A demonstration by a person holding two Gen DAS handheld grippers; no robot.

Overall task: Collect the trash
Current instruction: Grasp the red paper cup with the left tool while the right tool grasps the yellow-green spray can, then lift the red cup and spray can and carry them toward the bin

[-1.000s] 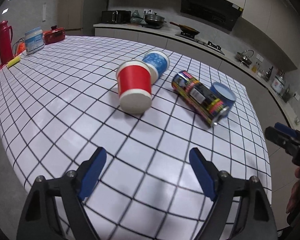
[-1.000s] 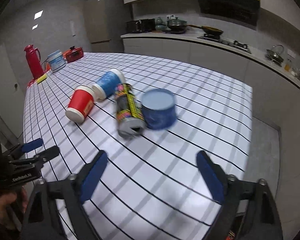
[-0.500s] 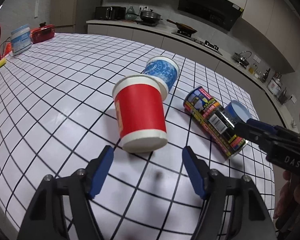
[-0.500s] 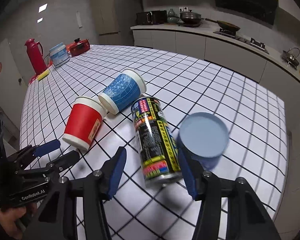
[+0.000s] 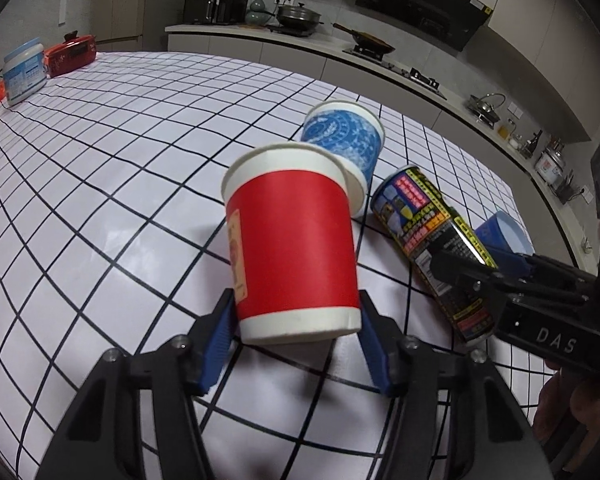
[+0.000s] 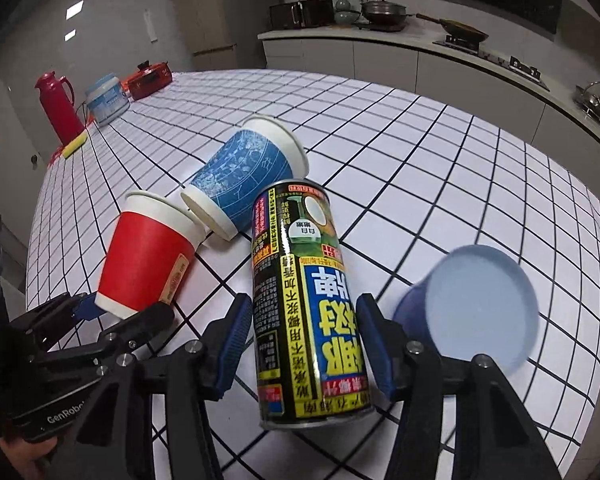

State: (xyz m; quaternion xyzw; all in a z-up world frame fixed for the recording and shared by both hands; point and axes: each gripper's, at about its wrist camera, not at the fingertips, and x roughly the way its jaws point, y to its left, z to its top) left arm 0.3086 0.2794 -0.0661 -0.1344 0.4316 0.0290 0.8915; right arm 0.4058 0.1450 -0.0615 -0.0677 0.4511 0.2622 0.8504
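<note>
At lower centre of each wrist view, the closing left claw [image 5: 296, 340] straddles the red cup [image 5: 294, 240] while the right claw [image 6: 300, 344] brackets the can [image 6: 306, 300] lying on the desk [image 5: 120, 160], neither visibly clamped, so either round piece may roll or squirt free.

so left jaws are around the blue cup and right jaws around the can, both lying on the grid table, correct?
Not quite. The left gripper has its jaws closing around the red cup, not the blue cup, which lies just beyond it; the left wrist view shows this. The rest holds: the right gripper has the can between its jaws, both lying on the grid table.
</note>
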